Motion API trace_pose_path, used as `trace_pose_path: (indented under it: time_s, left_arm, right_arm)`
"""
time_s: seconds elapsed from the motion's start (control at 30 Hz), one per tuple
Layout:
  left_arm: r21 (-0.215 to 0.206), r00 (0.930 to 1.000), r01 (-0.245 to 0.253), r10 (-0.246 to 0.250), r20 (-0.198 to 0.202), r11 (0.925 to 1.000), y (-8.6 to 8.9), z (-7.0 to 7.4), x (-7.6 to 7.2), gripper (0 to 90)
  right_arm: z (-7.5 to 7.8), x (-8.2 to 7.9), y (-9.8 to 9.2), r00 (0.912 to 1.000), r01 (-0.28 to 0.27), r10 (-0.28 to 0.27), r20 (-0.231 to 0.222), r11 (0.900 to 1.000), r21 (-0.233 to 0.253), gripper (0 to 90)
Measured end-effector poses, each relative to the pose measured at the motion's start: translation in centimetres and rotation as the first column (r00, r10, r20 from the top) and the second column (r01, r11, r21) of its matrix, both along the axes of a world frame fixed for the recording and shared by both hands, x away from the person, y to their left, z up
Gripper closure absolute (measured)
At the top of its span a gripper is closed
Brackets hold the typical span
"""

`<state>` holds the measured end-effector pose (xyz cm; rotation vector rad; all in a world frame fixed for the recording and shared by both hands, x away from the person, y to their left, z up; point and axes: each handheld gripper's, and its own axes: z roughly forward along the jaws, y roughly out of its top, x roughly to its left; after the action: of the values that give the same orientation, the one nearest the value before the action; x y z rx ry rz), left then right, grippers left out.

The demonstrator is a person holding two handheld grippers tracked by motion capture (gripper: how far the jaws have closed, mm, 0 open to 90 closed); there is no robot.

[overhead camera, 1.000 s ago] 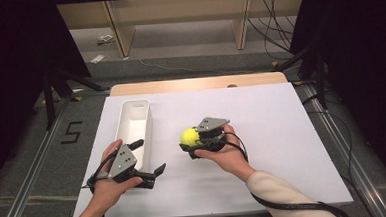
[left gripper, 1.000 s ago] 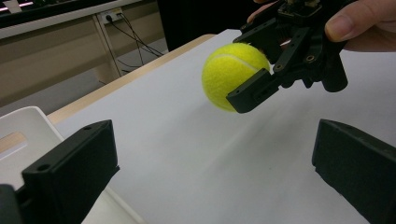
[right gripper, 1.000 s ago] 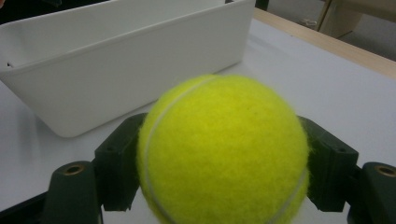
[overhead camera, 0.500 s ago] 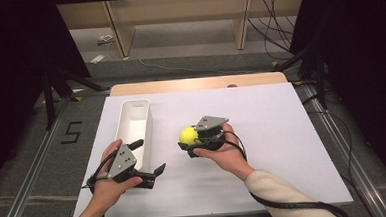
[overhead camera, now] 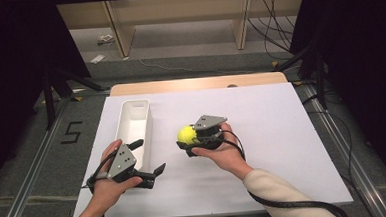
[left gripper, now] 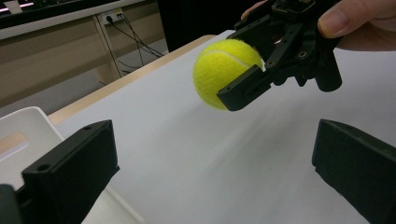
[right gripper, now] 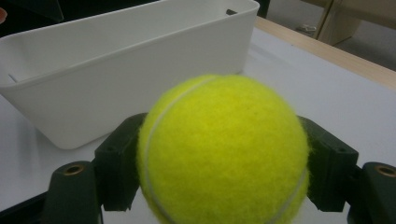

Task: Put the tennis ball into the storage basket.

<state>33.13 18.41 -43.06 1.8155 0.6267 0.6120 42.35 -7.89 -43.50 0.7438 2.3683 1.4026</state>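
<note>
Yellow tennis ball [overhead camera: 186,134] stays clamped in the right gripper [overhead camera: 188,140], unmoved beside the bin [overhead camera: 133,122]; left gripper [overhead camera: 148,158] stays open.

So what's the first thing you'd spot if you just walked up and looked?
The bright yellow tennis ball, pinched in the right tongs and held just above the white table near its middle. Next, the long white bin standing to the ball's left. The left tongs hang open near the bin's close end, holding nothing.
</note>
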Motion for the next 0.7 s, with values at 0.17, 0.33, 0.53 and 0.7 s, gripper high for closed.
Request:
trace_pose_path:
  time_s: [0.17, 0.33, 0.53, 0.7]
  left_arm:
    - [0.000, 1.0000, 0.000, 0.000, 0.001, 1.0000, 0.01, 0.01, -0.01, 0.0]
    - [0.000, 1.0000, 0.001, -0.001, 0.001, 1.0000, 0.01, 0.02, -0.02, 0.0]
    - [-0.001, 1.0000, -0.001, 0.001, 0.002, 1.0000, 0.02, 0.02, -0.02, 0.0]
    - [0.002, 1.0000, 0.001, -0.001, 0.002, 1.0000, 0.02, 0.02, -0.03, 0.0]
  right_arm:
    - [0.08, 0.05, 0.10, 1.0000, -0.001, 0.001, -0.002, 1.000, 0.002, 26.6]
    - [0.15, 0.10, 0.19, 1.0000, -0.001, 0.001, 0.002, 1.000, 0.005, 26.6]
    - [0.27, 0.20, 0.27, 1.0000, -0.002, 0.002, 0.005, 1.000, 0.008, 26.6]
    - [0.37, 0.16, 0.38, 1.0000, -0.001, 0.001, -0.003, 1.000, 0.017, 26.6]
